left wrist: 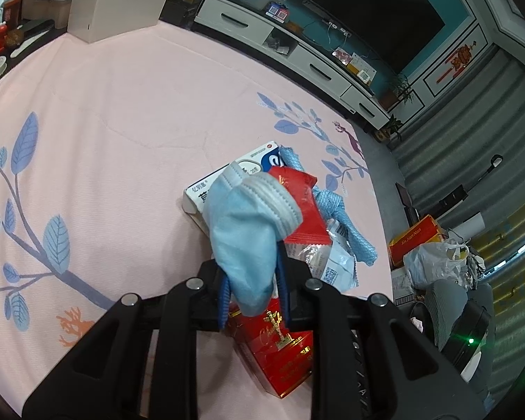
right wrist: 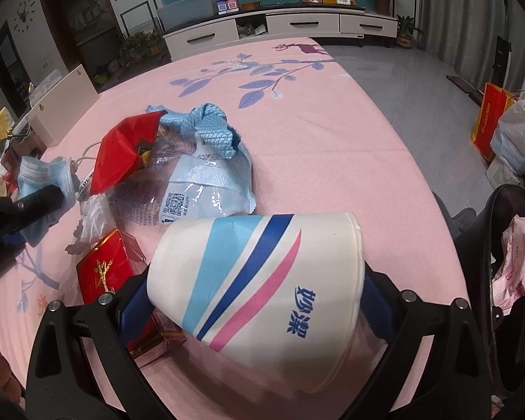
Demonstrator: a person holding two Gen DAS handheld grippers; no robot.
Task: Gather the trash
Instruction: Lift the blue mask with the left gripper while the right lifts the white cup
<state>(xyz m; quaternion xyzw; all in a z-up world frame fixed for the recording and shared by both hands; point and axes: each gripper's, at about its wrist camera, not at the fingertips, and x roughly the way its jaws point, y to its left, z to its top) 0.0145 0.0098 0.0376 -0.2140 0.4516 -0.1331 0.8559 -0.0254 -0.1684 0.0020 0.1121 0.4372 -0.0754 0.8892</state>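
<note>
Your left claw (left wrist: 252, 290) is pinched almost closed on a crumpled blue face mask (left wrist: 243, 231), which hangs limp above the trash pile; it is soft and nearly weightless, so keep the pinch on a thick fold or the stitched edge, since a thin layer could slide out. Your right claw (right wrist: 259, 297) is clamped across a paper cup (right wrist: 262, 280) lying sideways between the pads, above the pink surface (right wrist: 332, 122); the wall is light and crushable, and it already looks a little flattened, so squeeze no harder. The cup carries blue Chinese characters beside its blue and pink stripes. Further out, the red box (right wrist: 103, 273) with gold script looks stiff and easy to take by its long sides. The red wrapper (right wrist: 126, 150), the clear QR-coded bag (right wrist: 206, 189) and the blue woven cloth (right wrist: 210, 126) will probably be slippery or floppy. The white medicine box (left wrist: 224, 175) bears print too small to read.
</note>
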